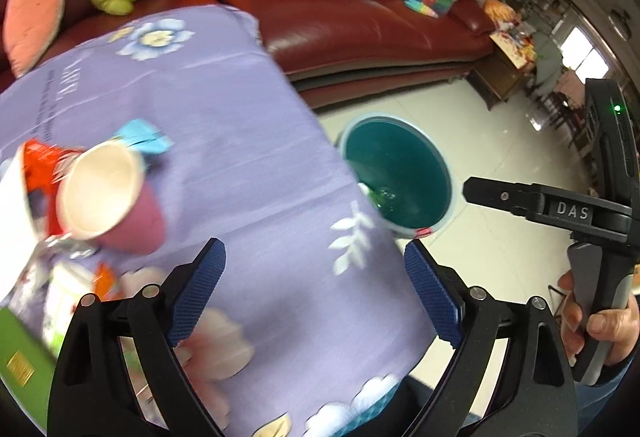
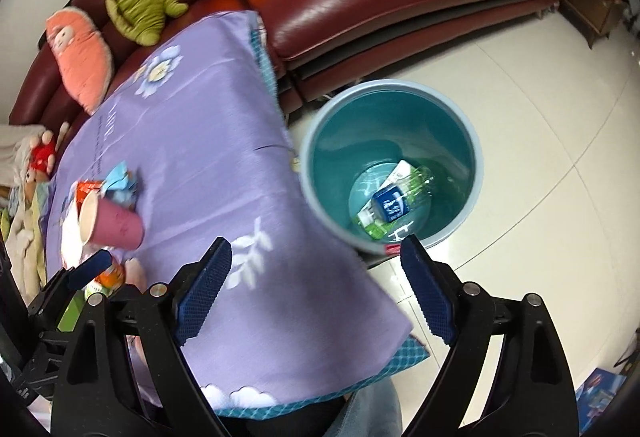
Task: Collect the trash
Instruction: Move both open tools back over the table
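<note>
Now both the left gripper (image 1: 314, 295) and the right gripper (image 2: 316, 287) stand wide open with nothing between the blue pads. The pink paper cup with a cream inside (image 2: 110, 223) lies tipped on the lilac flowered tablecloth (image 2: 208, 141), among crumpled wrappers. It looks light and crushable; I would pinch its rim gently. The teal plastic bin (image 2: 456, 117) waits on the floor beside the table. "DAS" reads on the right tool.

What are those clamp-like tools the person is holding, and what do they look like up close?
They are handheld grippers. Each one, the left gripper and right gripper, has two black plastic arms with silver rivets, ending in fingers faced with dark blue, knurled rubber pads. Seen from the side, the right gripper's black body bears white "DAS" lettering, a small green light and a grey handle. A dark sleeve cuff shows.
</note>
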`<action>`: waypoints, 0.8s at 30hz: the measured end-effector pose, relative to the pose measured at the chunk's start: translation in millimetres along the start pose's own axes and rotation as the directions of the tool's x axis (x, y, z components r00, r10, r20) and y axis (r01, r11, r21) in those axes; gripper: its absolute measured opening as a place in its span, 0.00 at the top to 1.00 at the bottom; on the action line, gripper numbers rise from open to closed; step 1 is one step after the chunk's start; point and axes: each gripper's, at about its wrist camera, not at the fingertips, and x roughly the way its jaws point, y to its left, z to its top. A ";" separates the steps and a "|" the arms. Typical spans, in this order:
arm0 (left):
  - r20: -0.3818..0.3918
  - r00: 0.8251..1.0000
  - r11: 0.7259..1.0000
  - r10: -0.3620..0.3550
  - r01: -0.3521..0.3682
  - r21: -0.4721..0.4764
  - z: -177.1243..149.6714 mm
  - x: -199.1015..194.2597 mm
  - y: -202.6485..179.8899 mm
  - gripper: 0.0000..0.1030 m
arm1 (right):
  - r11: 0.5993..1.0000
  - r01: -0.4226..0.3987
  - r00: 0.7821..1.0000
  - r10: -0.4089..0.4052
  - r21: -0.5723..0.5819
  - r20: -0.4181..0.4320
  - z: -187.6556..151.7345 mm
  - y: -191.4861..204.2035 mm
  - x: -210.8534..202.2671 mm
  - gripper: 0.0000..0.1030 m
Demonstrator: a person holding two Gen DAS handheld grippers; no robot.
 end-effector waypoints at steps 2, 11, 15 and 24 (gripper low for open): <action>0.015 1.000 0.999 0.026 -0.025 -0.019 -8.0 -13.5 12.6 0.11 | 1.000 -0.009 1.000 0.009 -0.028 -0.007 -6.3 15.9 -1.2 0.20; 0.042 0.982 0.975 0.185 -0.179 -0.129 -41.3 -70.0 66.2 0.11 | 0.979 -0.091 0.994 0.079 -0.183 -0.074 -33.4 88.7 10.1 0.20; 0.043 0.973 0.958 0.228 -0.216 -0.188 -50.6 -87.4 86.5 0.11 | 0.964 -0.132 0.987 0.105 -0.233 -0.122 -47.1 113.7 21.9 0.20; 0.000 0.918 0.868 0.396 -0.374 -0.326 -58.1 -103.3 120.4 0.11 | 0.939 -0.201 0.972 0.156 -0.279 -0.175 -59.3 127.6 38.9 0.20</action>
